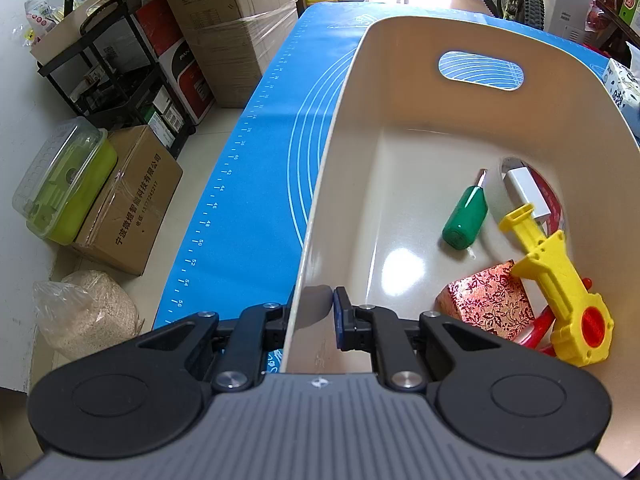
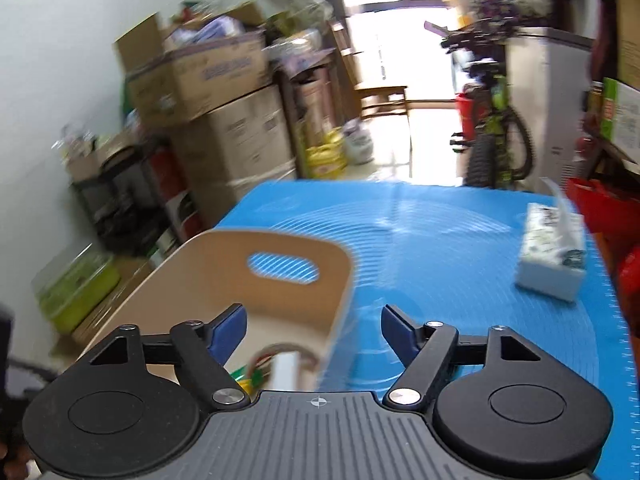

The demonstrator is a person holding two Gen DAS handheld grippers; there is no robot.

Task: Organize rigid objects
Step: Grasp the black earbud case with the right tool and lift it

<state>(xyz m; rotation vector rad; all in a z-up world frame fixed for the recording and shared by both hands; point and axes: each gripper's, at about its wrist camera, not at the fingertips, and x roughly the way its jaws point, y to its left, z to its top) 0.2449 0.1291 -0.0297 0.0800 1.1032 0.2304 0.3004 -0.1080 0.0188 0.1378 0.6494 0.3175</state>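
Observation:
A cream plastic bin point(image 1: 352, 128) stands on the blue mat point(image 1: 256, 152). Inside lie a green-handled screwdriver point(image 1: 466, 216), a white adapter point(image 1: 526, 192), a yellow toy tool point(image 1: 560, 280) and a red patterned box point(image 1: 488, 300). My left gripper point(image 1: 310, 322) is shut on the bin's near left wall, one finger inside and one outside. My right gripper point(image 2: 314, 334) is open and empty, above the bin's point(image 2: 224, 260) right wall; the view is blurred.
A white tissue box point(image 2: 550, 256) sits on the mat point(image 2: 460, 240) at the right. Cardboard boxes point(image 1: 132, 204), a black shelf point(image 1: 120, 80), a green container point(image 1: 64, 184) and a bag of grain point(image 1: 88, 316) stand on the floor left of the table. A bicycle point(image 2: 496, 136) stands beyond.

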